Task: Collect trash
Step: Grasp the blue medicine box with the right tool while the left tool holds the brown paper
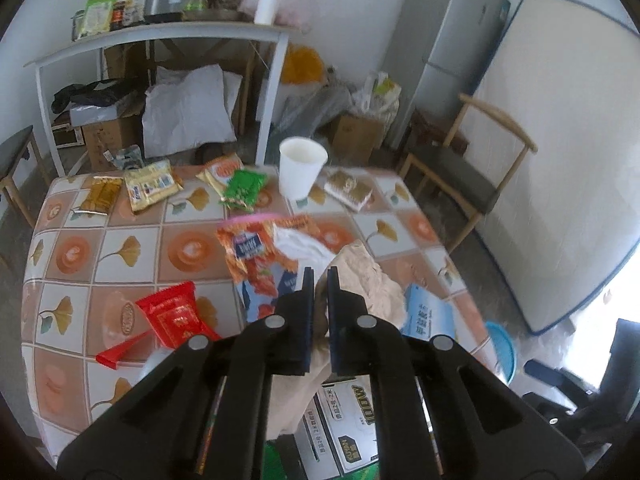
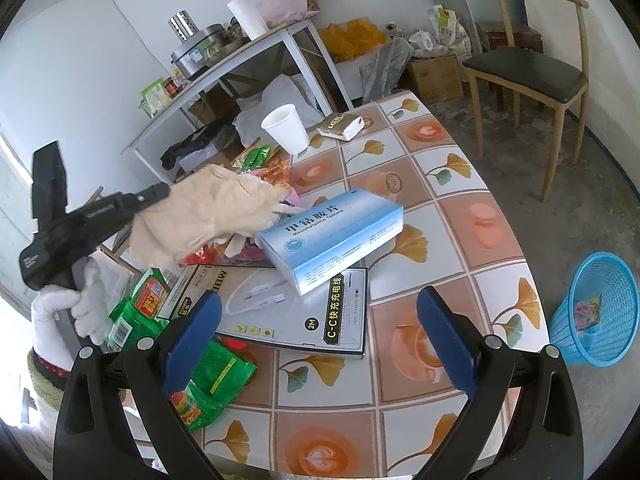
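On the surface [image 2: 460, 216], a tablet box [image 2: 332, 236] lies atop a cable box [image 2: 288, 312], with a paper cup [image 2: 286, 128] behind and a basket [image 2: 596, 312] on the floor right.

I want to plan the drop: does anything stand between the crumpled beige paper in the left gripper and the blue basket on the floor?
Nothing visible blocks it. The crumpled beige paper, held by the left gripper, hangs above the table; the blue basket stands open on bare floor past the table's edge.

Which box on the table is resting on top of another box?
The blue medicine box; it lies tilted across the flat cable box, while the small tan box sits alone near the cup.
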{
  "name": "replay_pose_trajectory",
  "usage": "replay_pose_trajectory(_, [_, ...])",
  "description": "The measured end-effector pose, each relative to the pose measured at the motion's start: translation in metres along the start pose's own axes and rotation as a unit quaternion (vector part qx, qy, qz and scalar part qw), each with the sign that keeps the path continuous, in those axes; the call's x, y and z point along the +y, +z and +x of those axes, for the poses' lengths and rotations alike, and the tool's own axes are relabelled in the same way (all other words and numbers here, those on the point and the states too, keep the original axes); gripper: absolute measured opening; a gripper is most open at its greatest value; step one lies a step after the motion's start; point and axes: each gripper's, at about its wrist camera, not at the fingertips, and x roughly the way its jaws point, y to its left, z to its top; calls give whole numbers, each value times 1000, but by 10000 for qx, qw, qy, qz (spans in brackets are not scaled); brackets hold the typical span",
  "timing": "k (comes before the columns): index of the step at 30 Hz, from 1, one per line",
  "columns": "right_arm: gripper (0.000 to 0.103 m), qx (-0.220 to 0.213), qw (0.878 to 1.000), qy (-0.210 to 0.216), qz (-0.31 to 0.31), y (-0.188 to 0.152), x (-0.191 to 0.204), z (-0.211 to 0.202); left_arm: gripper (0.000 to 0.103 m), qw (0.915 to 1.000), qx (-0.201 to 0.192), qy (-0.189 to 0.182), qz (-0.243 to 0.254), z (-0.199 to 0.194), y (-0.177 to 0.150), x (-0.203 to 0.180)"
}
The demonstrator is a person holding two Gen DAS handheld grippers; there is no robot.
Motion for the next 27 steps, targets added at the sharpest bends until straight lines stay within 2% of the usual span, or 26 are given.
replay_pose_trajectory(7, [95,3,9966,241,789,0,-24,-10,5,9988,-409,-136,-232,-27,8,10])
replay_pose_trajectory(10, [95,125,9894,442,1376,-6,-43,-11,5,9983,-490,-177,-247,-32,10,11])
replay_pose_trajectory(14, [95,302,9732,860,2113,-12,-67,-3,5,9984,-479,-208,-238,-32,9,10])
replay_pose_trajectory(21, [95,571,9742,858,2007,22,-55,30,5,9987,-381,-239,-252,-25,4,8])
replay_pose_trajectory(25, [95,922,9660,1001,2198,46,-54,68,5,9986,-387,-253,-273,-25,4,8])
replay_pose_trajectory(27, [95,1108,9612,927,2352,53,-58,93,5,9986,-366,-266,-277,-25,4,9])
